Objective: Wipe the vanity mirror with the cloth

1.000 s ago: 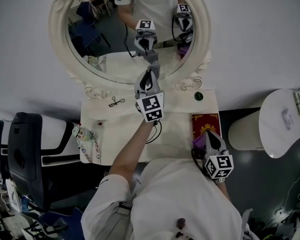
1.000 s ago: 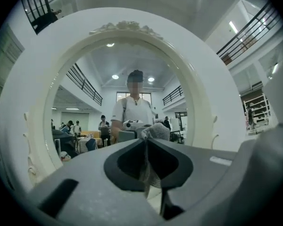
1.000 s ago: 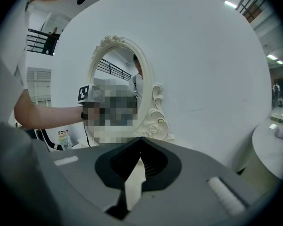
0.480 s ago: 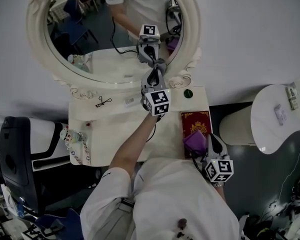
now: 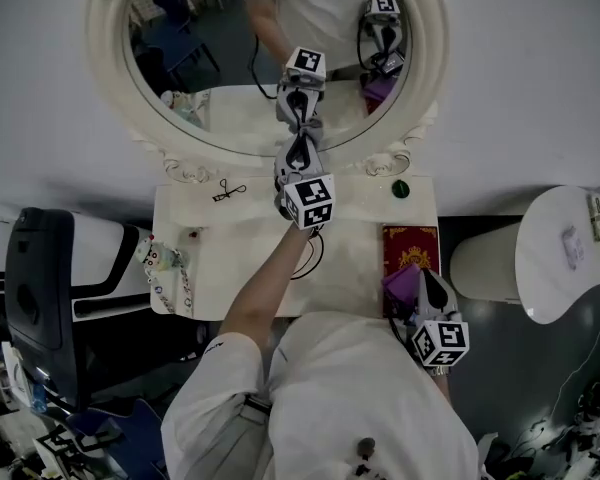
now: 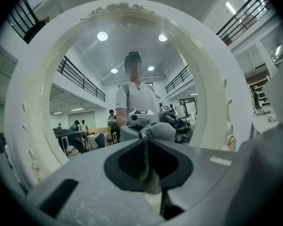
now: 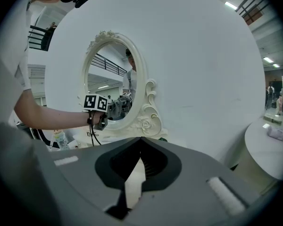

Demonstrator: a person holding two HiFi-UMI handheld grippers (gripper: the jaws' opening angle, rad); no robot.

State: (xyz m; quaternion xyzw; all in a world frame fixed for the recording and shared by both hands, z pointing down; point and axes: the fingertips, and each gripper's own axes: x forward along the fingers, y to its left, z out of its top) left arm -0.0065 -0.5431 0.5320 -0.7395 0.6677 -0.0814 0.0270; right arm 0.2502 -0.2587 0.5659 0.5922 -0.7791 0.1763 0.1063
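Left gripper (image 6: 145, 142) is clamped on the nubby grey cloth (image 6: 158, 131), touching the lower glass of the oval, white carved-frame mirror (image 5: 210, 78). Right gripper (image 7: 140, 140), jaws together, hangs well below the mirror.

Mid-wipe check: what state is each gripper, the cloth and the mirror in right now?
left gripper: shut on the cloth, up at the mirror.
cloth: bunched, pinched between the left jaws, against the lower glass.
right gripper: shut, nothing between its jaws, held low and away from the mirror.
vanity mirror: upright on the table; smudges cannot be judged.
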